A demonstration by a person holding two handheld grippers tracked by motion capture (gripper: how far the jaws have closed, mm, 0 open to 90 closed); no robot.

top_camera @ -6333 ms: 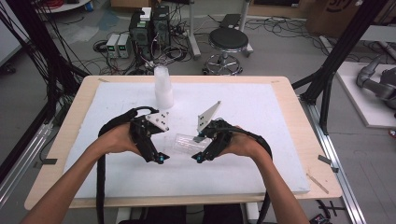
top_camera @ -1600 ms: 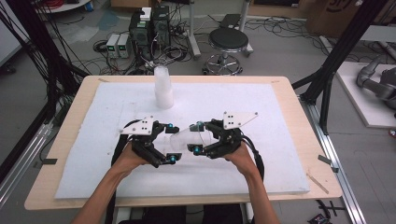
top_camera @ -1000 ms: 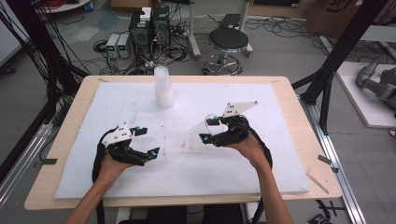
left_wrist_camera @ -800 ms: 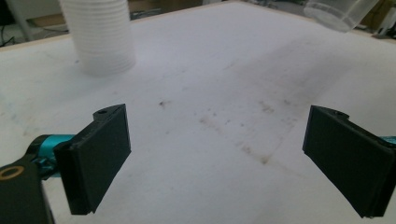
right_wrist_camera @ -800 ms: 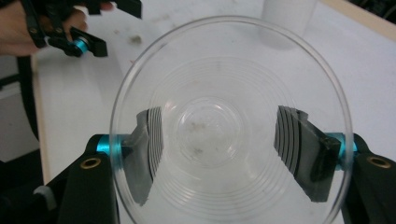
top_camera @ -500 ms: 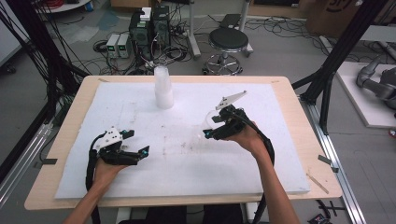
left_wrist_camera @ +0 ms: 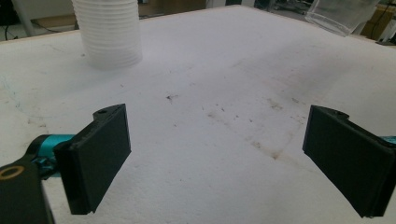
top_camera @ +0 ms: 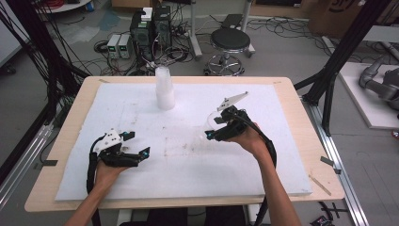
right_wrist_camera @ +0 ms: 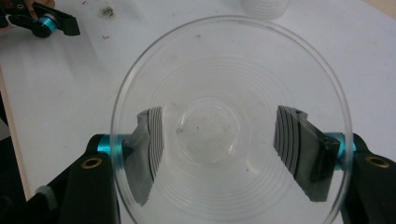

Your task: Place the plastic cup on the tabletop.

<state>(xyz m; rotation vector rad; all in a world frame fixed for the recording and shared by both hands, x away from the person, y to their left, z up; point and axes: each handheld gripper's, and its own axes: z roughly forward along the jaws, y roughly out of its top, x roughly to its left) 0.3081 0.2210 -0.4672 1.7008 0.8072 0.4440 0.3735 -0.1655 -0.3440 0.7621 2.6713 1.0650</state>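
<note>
Worktop: a wooden table topped by a white foam sheet (top_camera: 188,183), marked with faint brown stains near its middle.

Left gripper (top_camera: 141,155): held low over the sheet near the left edge, toward the near-left corner, its tips pointing to the right. The jaws are spread wide, as seen in the left gripper view, with bare sheet between them and nothing held.

Right gripper (top_camera: 210,135): held above the sheet right of the middle, closer to the right edge than the left, pointing left. A clear plastic cup (right_wrist_camera: 229,126) is gripped between the jaws; in the right gripper view both jaw pads are seen through the cup's wall at either side of its base, and the open mouth faces the camera.

Clear plastic cup, position: lifted off the sheet at the right gripper, well apart from the left gripper.

Stack of cups (top_camera: 164,88): a white, nested stack is set upright on the sheet near the far edge, left of the middle of that edge, apart from both grippers.
</note>
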